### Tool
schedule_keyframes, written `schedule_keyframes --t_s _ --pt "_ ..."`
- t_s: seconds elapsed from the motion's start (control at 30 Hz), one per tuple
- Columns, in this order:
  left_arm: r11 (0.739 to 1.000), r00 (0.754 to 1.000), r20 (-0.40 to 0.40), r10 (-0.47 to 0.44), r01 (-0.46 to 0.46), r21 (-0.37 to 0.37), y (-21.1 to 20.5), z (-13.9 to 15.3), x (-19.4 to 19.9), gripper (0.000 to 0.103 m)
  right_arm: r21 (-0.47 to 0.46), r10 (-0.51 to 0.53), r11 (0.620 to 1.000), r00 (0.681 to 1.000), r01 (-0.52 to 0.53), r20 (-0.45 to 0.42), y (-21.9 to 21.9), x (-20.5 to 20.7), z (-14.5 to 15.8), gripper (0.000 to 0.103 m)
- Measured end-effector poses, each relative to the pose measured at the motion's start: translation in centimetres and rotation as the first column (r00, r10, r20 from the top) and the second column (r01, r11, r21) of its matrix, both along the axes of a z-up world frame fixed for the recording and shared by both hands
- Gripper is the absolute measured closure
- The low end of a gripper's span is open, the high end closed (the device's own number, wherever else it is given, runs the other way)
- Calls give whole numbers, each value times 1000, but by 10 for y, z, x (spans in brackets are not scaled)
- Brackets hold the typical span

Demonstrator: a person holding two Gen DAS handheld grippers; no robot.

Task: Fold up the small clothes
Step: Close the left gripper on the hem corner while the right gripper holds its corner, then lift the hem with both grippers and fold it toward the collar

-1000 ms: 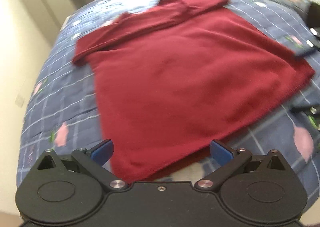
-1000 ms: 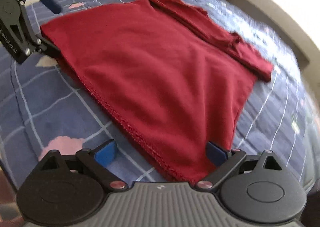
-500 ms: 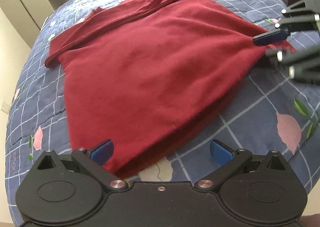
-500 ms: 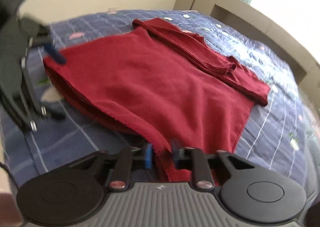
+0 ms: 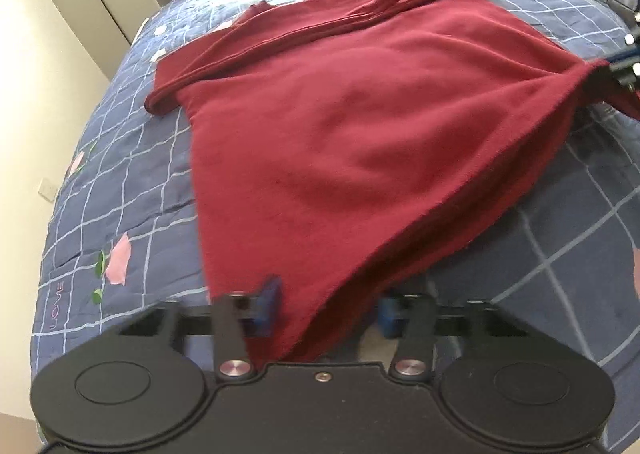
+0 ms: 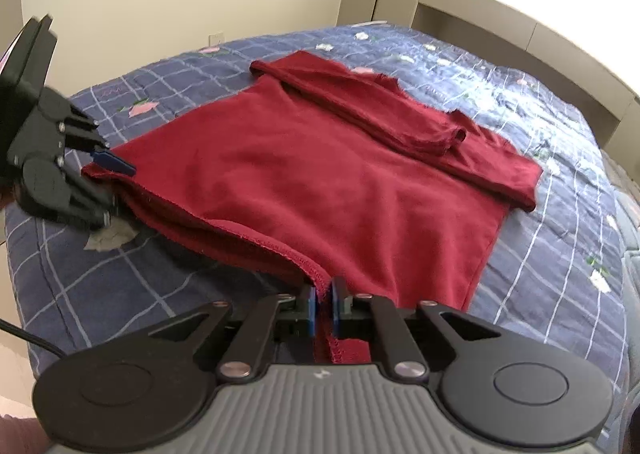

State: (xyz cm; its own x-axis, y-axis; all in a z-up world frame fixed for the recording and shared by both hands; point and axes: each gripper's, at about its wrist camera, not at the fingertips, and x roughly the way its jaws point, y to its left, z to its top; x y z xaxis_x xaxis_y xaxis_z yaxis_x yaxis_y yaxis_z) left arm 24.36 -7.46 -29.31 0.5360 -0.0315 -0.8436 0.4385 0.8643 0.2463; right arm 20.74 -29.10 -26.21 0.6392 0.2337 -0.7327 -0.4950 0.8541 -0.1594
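Since the earlier frame both hand-held grippers have closed in on the hem corners of the dark red knit sweater (image 5: 360, 126) on the blue checked quilted bed (image 5: 132, 190) — right hand-held gripper (image 6: 323, 310) clamped on its corner, left hand-held gripper (image 5: 328, 310) narrowed around fabric, pads not visibly pressing. We judge the sleeves folded — the body fold remains.

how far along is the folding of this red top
Early. Done: both sleeves already lie folded across the red top on the blue quilt. In hand: the right gripper is shut on one hem corner, lifting it; the left gripper has just been closing around the other corner, grip not clearly firm. Left: folding the hem up toward the collar.
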Motion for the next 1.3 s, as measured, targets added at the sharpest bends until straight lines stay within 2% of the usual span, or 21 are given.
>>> schedule_keyframes --t_s 0.07,0.1,0.13,0.17,0.4,0.43,0.5,0.57,0.63,0.73,0.77,0.83,0.93,1.03,1.3 --pt "999 1000 -9 -4 4 -33 8 3 4 89 1 1 1000 1000 -1 -19 1 -2 -6 83" --pt "998 1000 -13 -4 4 -55 11 5 6 91 2 3 1000 1000 -3 -26 2 -4 -8 71" --pt "997 1000 -15 -1 0 -71 13 7 8 94 1 1 1000 999 -1 -32 2 -5 -10 53" --pt "997 1000 -16 3 -4 -81 14 9 11 97 5 1 1000 999 -1 -40 3 -7 -13 46" --pt "990 999 -23 34 -36 -133 15 22 24 98 -43 16 999 1000 -17 -23 24 -18 -34 31" --pt "989 999 -23 36 -39 -141 15 25 26 98 -66 8 998 1000 -8 8 29 -19 -36 27" --pt "988 999 -16 33 -35 -152 15 31 27 98 -116 -7 993 998 15 68 37 -21 -41 26" --pt "987 999 -2 32 -32 -156 16 37 29 98 -139 -36 989 993 52 114 38 -22 -43 30" --pt "986 999 15 38 -35 -165 18 43 30 98 -180 -72 979 985 100 155 34 -22 -46 55" --pt "986 999 31 39 -34 -165 20 48 30 98 -210 -141 962 974 177 175 15 -21 -47 73" --pt "986 999 33 36 -31 -162 21 48 29 99 -206 -144 962 974 179 175 10 -22 -45 76" --pt "988 999 38 26 -20 -156 21 48 25 99 -210 -121 965 977 157 175 1 -25 -42 91" --pt "990 1000 22 -10 13 -143 21 44 15 100 -211 -69 973 992 91 110 -4 -28 -38 96" --pt "992 999 3 -35 35 -123 22 41 2 100 -235 -21 971 994 45 103 -4 -37 -35 96" --pt "990 997 -14 -74 72 -123 28 58 -25 100 -172 -38 984 995 53 91 -12 -62 4 96"
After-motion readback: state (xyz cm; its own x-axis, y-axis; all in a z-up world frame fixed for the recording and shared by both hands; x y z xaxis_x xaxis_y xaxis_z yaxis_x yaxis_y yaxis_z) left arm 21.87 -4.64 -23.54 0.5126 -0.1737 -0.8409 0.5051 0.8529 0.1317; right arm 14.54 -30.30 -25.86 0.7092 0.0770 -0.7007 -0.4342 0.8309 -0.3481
